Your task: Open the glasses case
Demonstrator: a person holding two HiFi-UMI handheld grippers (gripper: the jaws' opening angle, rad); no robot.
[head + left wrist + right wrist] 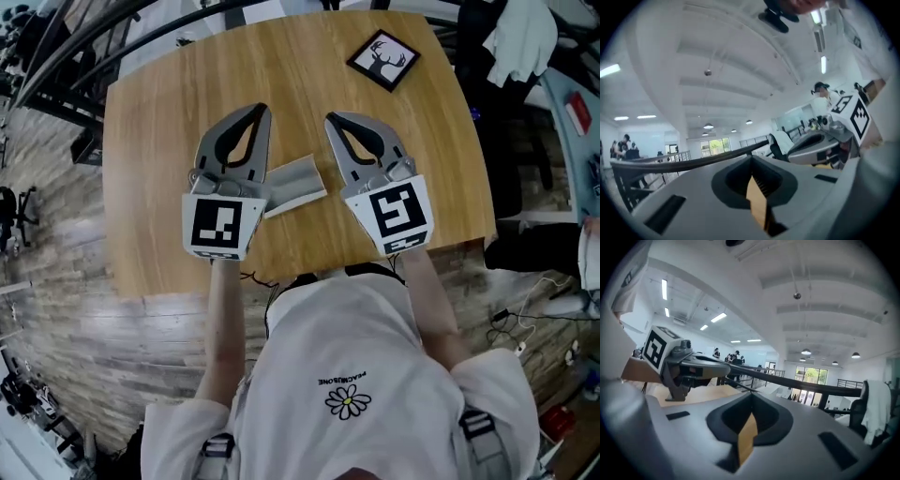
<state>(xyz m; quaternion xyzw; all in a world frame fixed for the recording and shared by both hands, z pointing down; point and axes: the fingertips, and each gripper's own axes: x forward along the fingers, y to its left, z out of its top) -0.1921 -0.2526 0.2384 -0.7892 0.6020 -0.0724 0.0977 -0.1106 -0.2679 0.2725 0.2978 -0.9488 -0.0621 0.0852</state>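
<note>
A grey glasses case [298, 184] lies flat on the wooden table [169, 141], and only the head view shows it. Its left end is hidden behind my left gripper [260, 109]. My right gripper [331, 119] is just to the right of the case. Both grippers are held up above the table and point away from me, with their jaws closed together and nothing between them. The left gripper view shows its shut jaws [751, 157] against the room, with the right gripper [819, 146] beside them. In the right gripper view, the shut jaws [751, 394] point level, and the left gripper [696, 369] is at the left.
A black-framed deer picture [383, 59] lies at the table's far right corner. A dark railing [112, 47] runs behind the table. White cloth [520, 37] hangs over a chair at the far right. Cables [525, 319] lie on the floor to the right.
</note>
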